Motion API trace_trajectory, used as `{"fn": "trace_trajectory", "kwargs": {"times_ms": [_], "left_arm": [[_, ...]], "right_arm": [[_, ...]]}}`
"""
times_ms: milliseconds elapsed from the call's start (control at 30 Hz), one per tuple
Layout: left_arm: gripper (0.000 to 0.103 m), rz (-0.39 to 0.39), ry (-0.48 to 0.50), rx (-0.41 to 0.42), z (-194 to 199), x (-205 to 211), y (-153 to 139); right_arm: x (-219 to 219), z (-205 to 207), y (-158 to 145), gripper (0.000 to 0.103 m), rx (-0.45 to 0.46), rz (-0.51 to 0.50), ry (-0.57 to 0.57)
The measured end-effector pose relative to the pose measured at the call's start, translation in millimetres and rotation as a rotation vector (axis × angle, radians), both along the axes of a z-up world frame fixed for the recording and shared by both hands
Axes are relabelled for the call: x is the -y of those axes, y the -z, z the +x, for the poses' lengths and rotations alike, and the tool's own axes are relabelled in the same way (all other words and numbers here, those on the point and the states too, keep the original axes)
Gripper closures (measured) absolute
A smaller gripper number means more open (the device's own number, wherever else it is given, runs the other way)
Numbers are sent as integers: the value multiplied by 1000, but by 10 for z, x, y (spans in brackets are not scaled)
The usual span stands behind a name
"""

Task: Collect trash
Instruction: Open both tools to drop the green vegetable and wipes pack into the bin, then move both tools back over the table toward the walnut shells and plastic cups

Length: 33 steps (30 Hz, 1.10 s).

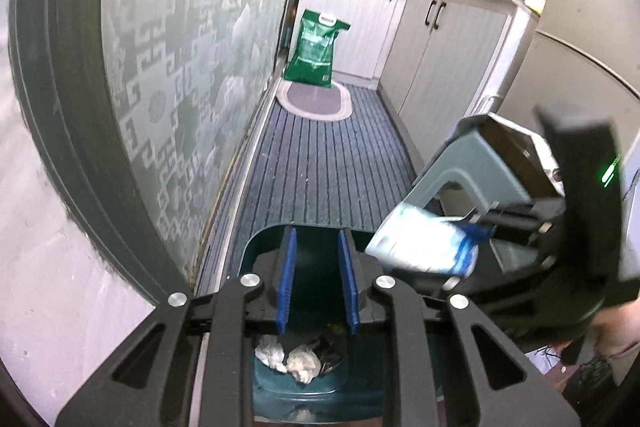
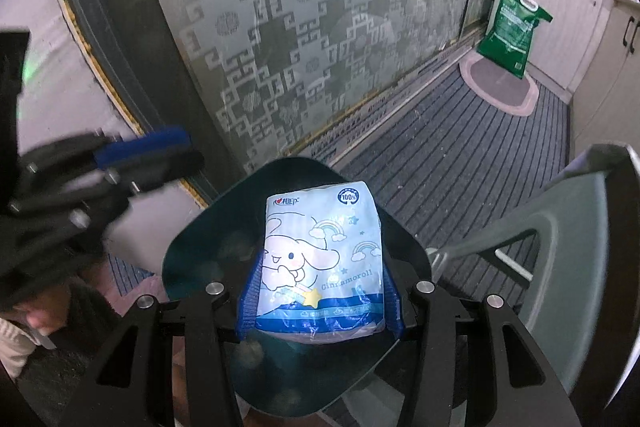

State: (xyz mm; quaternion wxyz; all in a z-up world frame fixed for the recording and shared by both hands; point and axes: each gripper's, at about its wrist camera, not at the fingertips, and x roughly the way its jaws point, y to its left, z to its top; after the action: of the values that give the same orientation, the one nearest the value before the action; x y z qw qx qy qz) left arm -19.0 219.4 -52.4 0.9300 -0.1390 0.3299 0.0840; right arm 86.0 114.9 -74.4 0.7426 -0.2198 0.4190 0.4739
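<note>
Directly between the blue ribbed pads of the right gripper [image 2: 320, 301] sits a soft, glossy plastic tissue pack [image 2: 322, 259], pale blue with a cartoon rabbit-like figure, rainbows and a darker blue band at its lower edge; the pads press its two sides, so the claw holds it. Under and around the pack spreads the dark teal bin [image 2: 192, 251], smooth plastic with a rounded rim. To the right of that claw stands a grey-green plastic stool [image 2: 560, 251].

From the left wrist view, the left gripper [image 1: 316, 279] hangs over the same bin with its pads narrowly apart and nothing between them. Below its fingers, crumpled white tissues [image 1: 288, 359] lie in the bin's bottom. Right of this claw, the pack shows blurred in the other claw.

Beyond both claws runs a grey-blue ribbed floor mat [image 1: 332, 163], a frosted glass door [image 1: 192, 67] with a fret pattern, an oval rug [image 1: 316, 99], a green sack [image 1: 316, 47] and white cabinets [image 1: 452, 55].
</note>
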Motion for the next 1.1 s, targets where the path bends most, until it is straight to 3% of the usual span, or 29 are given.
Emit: {"fn": "trace_trajectory", "kwargs": {"times_ms": [567,767,967,1100], "left_arm": [[81,3,18,99,-33,137,-277],[81,5,26,151,-63,179,-422],[81,8,29,165,-47,221,-494],[81,8,31,181,-34,250,-548]], "right_arm": [[-73,-147,772,52,-76,-146,-49],[-42,-176,832,40,-71,-167,-55],[-15,-217,748,40,-65,-148,-70],[-3,-263,624,51,-52,-126,-85]]}}
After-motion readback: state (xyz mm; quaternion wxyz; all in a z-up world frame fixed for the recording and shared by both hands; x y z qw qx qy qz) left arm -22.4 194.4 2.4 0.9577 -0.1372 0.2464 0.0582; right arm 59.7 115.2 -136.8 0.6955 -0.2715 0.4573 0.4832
